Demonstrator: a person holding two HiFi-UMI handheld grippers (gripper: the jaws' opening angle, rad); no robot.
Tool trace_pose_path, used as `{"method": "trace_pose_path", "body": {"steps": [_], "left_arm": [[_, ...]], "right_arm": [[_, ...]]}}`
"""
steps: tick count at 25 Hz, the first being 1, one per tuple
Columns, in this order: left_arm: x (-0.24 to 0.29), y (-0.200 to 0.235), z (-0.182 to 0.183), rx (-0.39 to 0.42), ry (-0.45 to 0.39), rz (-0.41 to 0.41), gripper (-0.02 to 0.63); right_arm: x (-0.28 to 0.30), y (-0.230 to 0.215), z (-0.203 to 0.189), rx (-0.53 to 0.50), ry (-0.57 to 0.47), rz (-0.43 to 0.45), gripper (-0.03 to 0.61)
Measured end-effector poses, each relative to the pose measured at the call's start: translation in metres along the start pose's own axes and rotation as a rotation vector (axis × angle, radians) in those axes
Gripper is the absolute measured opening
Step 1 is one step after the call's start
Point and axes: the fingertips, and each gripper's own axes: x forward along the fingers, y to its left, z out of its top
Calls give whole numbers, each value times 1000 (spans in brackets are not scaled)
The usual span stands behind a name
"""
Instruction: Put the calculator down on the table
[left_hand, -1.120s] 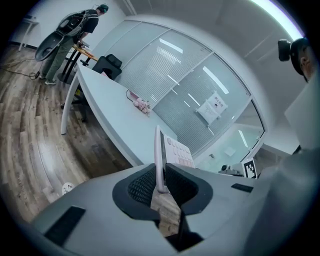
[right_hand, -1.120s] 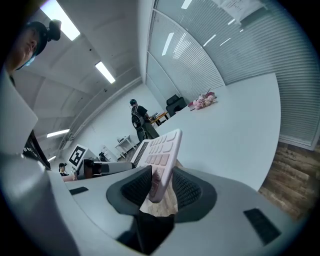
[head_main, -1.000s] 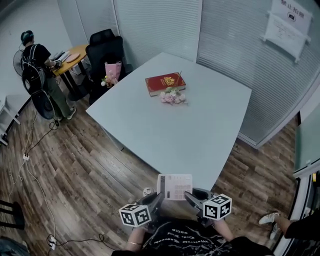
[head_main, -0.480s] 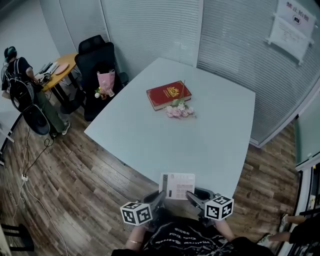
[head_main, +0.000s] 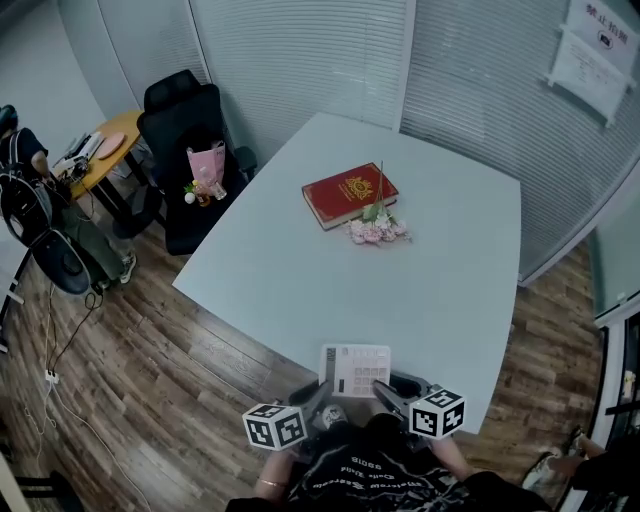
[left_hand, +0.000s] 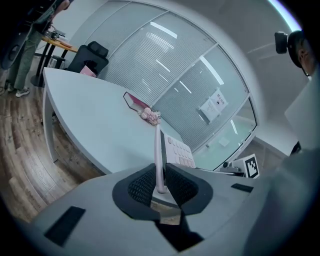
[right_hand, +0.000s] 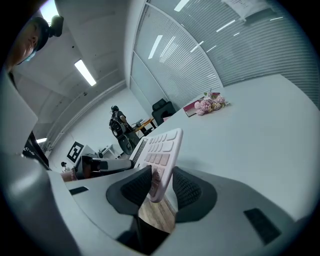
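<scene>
Calculator (head_main: 354, 370): keys up, held between the two tongs at the near edge of the bench (head_main: 300, 280), just in front of the person's body; whether it touches the bench top cannot be told.
Left tongs (left_hand: 160, 187): jaws almost together, pads pinching the calculator's thin left edge, seen end-on.
Right tongs (right_hand: 159, 189): jaws partly apart, pads clamped on the calculator's right edge, which sits tilted between them; wood floor shows beneath.
Red book (head_main: 350, 195): lying flat towards the far side of the bench.
Pink flowers (head_main: 378, 231): just beside the book's near corner, well apart from the calculator.
Black chair (head_main: 185, 130): at the bench's far-left side.
</scene>
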Motion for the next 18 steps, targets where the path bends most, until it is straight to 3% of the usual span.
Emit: {"method": "trace_pose_path", "body": {"steps": [9,18], "left_arm": [[6,15,34,14,-1,-11,67],[22,27,94,16,-53,4,67]], "right_arm": [[24,0,28,0,1,-10,140],[56,-9,89,-56,0,4,141]]}}
